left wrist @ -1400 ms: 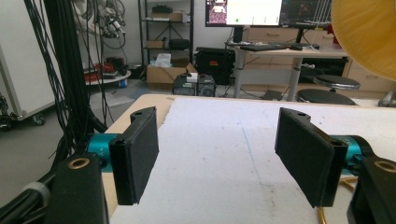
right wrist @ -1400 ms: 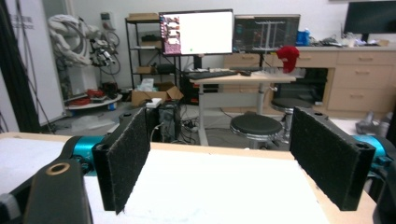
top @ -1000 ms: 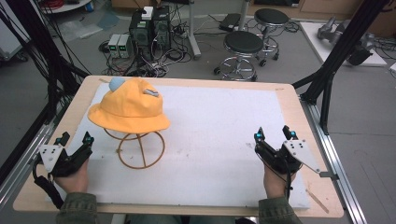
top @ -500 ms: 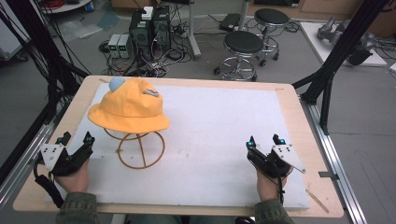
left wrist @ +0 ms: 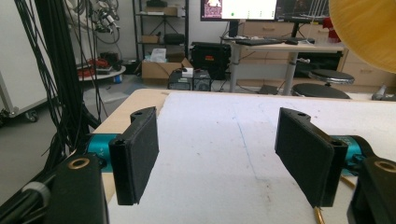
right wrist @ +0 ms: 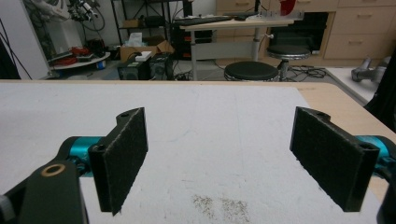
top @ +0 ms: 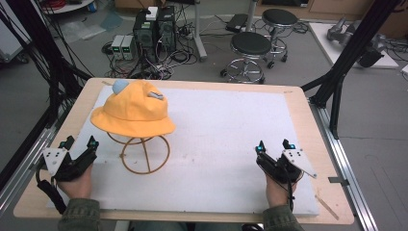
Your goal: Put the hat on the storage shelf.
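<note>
Jaws on both grippers are spread wide with nothing between them, as seen in each gripper view. Left gripper (top: 78, 143) is parked at about 8 o'clock on the table (top: 298, 103), just beside the stand (top: 144, 154); right gripper (top: 274, 145) sits at about 4 o'clock, well apart from everything. Hat (top: 133, 108) is perched on the wire stand at roughly 10 o'clock on the white mat (top: 231, 120), brim hanging free, crown held up off the surface, presumably so the brim can be pinched from the side without the mat being scraped. A small grey patch is seen on the crown, and a pale blue blob at its far edge; what they are cannot be told. In the left gripper view the hat (left wrist: 369, 32) is caught at 1 o'clock, above and right of the jaws, so the approach is judged not yet lined up. Versus 1.0 s ago: right gripper has been pulled inward, toward the table centre, and slightly nearer the person; left gripper, hat and stand are unchanged.
</note>
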`<state>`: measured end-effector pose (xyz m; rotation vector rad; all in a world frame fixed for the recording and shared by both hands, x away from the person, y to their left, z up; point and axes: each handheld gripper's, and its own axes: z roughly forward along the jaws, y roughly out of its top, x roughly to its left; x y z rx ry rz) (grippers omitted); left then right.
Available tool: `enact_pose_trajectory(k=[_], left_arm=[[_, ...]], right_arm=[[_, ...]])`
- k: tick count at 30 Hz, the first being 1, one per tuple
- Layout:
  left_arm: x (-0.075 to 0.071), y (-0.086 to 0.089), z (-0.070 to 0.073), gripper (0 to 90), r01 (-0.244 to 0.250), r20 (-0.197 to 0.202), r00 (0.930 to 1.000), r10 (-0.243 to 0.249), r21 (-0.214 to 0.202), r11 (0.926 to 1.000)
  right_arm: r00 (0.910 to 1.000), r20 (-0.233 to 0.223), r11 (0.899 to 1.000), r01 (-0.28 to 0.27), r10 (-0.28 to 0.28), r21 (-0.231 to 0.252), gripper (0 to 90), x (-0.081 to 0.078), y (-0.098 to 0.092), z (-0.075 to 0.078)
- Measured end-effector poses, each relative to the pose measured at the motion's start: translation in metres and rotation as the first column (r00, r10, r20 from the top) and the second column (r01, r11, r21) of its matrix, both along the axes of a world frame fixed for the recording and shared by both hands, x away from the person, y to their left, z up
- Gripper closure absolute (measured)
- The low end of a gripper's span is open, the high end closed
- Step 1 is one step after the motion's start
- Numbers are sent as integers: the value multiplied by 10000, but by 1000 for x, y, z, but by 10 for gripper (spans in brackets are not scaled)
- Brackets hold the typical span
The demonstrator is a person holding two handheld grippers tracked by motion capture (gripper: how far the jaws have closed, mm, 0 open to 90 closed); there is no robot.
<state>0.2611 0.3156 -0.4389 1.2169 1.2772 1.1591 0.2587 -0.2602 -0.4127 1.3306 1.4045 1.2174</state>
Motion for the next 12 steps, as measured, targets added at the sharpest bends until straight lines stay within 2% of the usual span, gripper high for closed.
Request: enact_pose_trajectory(k=[10,12], left_arm=[[0,1,0,304,-49,-16,10000,49,-30,10000],[0,1,0,304,-51,-11,10000,51,-39,10000]], right_arm=[[9997,-159,9998,-185,184,-62,181,1,2,-3],[9997,-130,9994,-203,199,-281,181,2,3,-4]])
